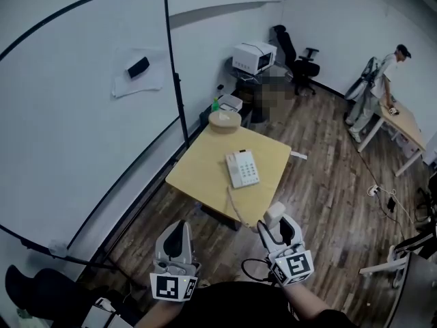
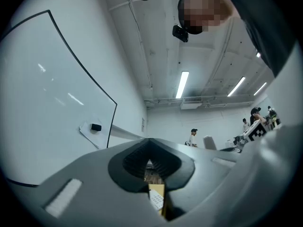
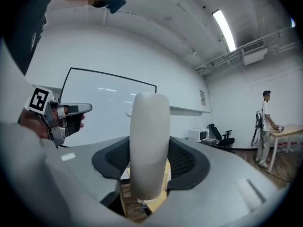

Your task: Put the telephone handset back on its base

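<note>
Right gripper view shows our right hand-held gripper [image 3: 149, 161] clamped on the handset [image 3: 149, 126], which stands upright between the pads. In the head view we hold it close to our body, well apart from the base [image 1: 242, 168] in the middle of the bench [image 1: 198, 176]. The cord [image 1: 235, 207] runs from the base over the near bench edge towards us. Our left hand-held gripper [image 1: 175, 241] is clenched on nothing.

We judge the cord the main risk. It could catch on the bench edge, drag the base askew, or end up trapped under the handset. The smooth, rounded handset could also twist in our pads and land crooked on the base.
</note>
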Available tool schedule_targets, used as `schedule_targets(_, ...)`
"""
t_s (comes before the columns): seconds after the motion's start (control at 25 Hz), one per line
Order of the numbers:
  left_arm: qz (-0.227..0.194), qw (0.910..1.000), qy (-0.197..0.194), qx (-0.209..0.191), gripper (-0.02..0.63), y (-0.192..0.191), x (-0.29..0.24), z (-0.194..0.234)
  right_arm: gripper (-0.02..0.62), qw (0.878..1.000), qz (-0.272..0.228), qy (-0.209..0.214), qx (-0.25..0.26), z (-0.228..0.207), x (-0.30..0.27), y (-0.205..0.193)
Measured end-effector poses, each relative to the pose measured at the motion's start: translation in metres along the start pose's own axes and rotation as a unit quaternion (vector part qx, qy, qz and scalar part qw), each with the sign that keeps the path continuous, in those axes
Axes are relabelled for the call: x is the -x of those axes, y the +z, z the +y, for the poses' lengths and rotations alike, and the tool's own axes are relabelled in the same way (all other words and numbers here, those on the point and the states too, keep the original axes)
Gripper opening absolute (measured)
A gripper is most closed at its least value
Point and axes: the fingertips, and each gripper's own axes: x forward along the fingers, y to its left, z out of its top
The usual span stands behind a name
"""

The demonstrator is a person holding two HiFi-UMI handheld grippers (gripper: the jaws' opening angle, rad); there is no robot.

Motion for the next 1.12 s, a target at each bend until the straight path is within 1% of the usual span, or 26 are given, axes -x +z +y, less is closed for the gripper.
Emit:
schedule_targets(0.12, -0.003, 0.9999, 0.004, -0.011, 0.000, 0.000, 0.000, 0.001, 0.236, 1.000, -0.002, -0.007, 0.002, -0.002, 0.000, -0.001)
schedule_targets(0.32, -0.003, 0.9999, 0.002, -0.015, 0.000, -0.001, -0.002, 0.000, 0.236, 1.000, -0.009, -0.015, 0.004, -0.004, -0.002, 0.001)
schedule_targets(0.6, -0.001, 0.9998, 0.002, -0.017, 0.000, -0.004, -0.007, -0.005, 0.236, 1.000, -0.010, -0.009, 0.003, -0.006, -0.005, 0.001)
schedule_targets(0.84, 0.002, 0.9993, 0.017, -0.034, 0.000, -0.006, -0.011, -0.017, 0.235, 1.000, -0.012, 0.015, 0.002, -0.016, -0.007, -0.004)
schedule_targets(1.12, 0.008, 0.9983, 0.033, -0.046, 0.000, -0.014, -0.016, -0.031, 0.235, 0.998, -0.019, 0.061, 0.004, -0.014, -0.015, -0.011)
